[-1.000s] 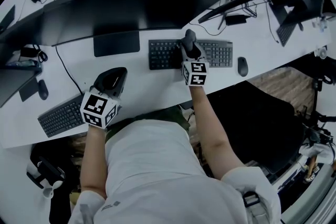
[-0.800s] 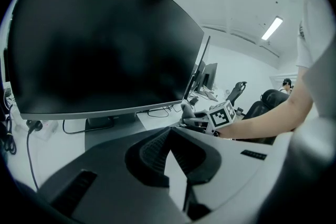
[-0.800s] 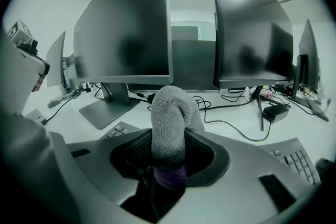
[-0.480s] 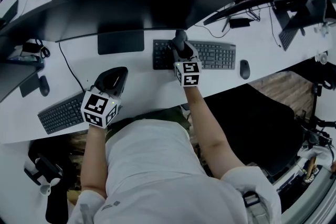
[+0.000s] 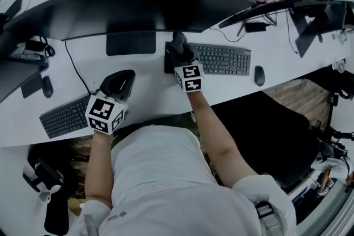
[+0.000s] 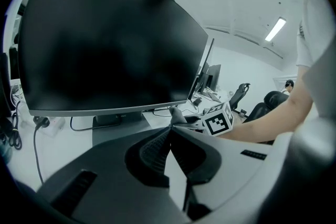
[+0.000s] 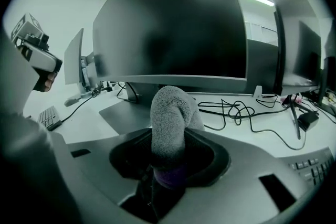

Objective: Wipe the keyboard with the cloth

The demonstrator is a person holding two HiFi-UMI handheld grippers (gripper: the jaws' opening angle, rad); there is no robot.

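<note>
Jaws of right gripper (image 7: pixel 167 165): clamped on the grey cloth (image 7: pixel 169 113), a folded wad sticking out past them.
Cloth: at the left end of the keyboard (image 5: pixel 224 59), below the curved monitor (image 5: pixel 138 5).
Left gripper (image 6: pixel 170 132): jaws together, nothing between; over the desk (image 5: pixel 149 91), left of keyboard.
Mouse (image 5: pixel 259 74): just right of keyboard.

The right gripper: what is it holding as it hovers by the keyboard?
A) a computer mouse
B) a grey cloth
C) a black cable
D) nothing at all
B: in its own view the right gripper is shut on a folded grey cloth, at the left end of the keyboard.
</note>
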